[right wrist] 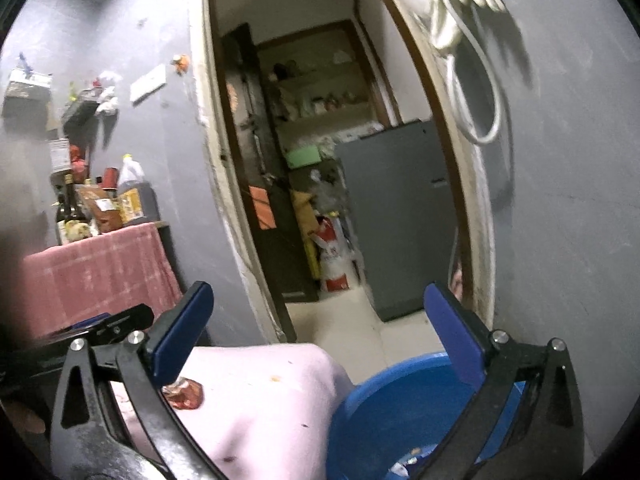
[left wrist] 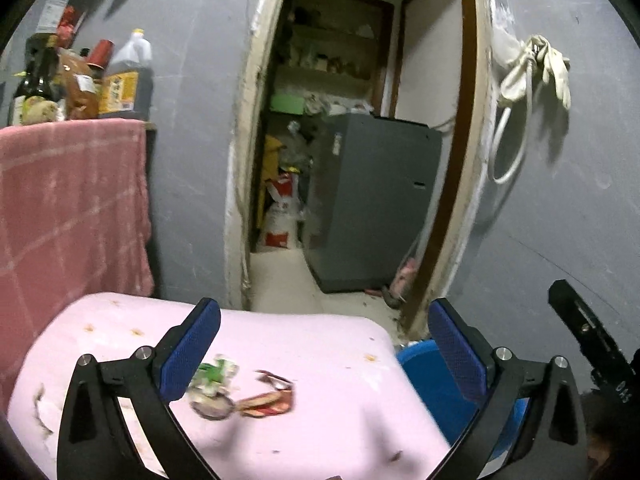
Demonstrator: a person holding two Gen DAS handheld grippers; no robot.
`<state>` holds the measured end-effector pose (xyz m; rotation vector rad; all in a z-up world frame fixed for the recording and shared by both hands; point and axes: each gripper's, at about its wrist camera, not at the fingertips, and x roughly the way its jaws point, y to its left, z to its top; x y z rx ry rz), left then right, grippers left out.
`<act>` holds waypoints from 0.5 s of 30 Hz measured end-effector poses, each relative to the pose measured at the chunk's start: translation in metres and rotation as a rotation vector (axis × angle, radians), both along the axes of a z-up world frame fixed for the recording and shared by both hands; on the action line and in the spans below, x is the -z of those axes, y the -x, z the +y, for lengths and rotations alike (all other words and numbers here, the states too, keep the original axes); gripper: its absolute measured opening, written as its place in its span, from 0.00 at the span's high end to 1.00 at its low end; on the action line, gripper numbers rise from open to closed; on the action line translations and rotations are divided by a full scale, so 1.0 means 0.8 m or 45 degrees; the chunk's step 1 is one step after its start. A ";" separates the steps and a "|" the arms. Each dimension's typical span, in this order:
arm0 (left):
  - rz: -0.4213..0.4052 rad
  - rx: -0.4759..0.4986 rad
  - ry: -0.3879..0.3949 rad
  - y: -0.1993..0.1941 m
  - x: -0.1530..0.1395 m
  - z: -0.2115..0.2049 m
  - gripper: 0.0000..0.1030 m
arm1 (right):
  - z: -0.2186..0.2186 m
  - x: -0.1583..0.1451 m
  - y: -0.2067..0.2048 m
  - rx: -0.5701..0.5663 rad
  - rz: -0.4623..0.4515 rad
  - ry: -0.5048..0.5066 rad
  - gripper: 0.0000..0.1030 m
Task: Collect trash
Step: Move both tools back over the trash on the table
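Note:
On a pink-covered table (left wrist: 312, 344) lie a green-and-white wrapper (left wrist: 214, 376), a round dark lid-like piece (left wrist: 212, 408) and a red wrapper (left wrist: 270, 398). My left gripper (left wrist: 324, 356) is open and empty above them, the wrappers near its left finger. A blue bin (right wrist: 400, 412) stands right of the table, with small scraps at its bottom. My right gripper (right wrist: 320, 336) is open and empty above the table corner and the bin. The red wrapper (right wrist: 184, 394) shows beside the right gripper's left finger. The right gripper's body shows at the right edge of the left wrist view.
A shelf draped with a pink towel (left wrist: 68, 208) holds bottles (left wrist: 80, 84) at the left. A doorway (left wrist: 344, 160) ahead opens onto a room with a grey cabinet (left wrist: 372, 200) and bags. Gloves and a white cable (left wrist: 532, 72) hang on the grey wall at right.

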<state>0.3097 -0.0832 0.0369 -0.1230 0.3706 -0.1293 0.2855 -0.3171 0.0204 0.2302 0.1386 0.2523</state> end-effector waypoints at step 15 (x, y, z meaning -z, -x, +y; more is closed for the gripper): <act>-0.066 -0.237 -0.022 0.037 0.002 0.114 0.01 | 0.091 -0.016 -0.006 -0.173 -0.083 0.052 0.00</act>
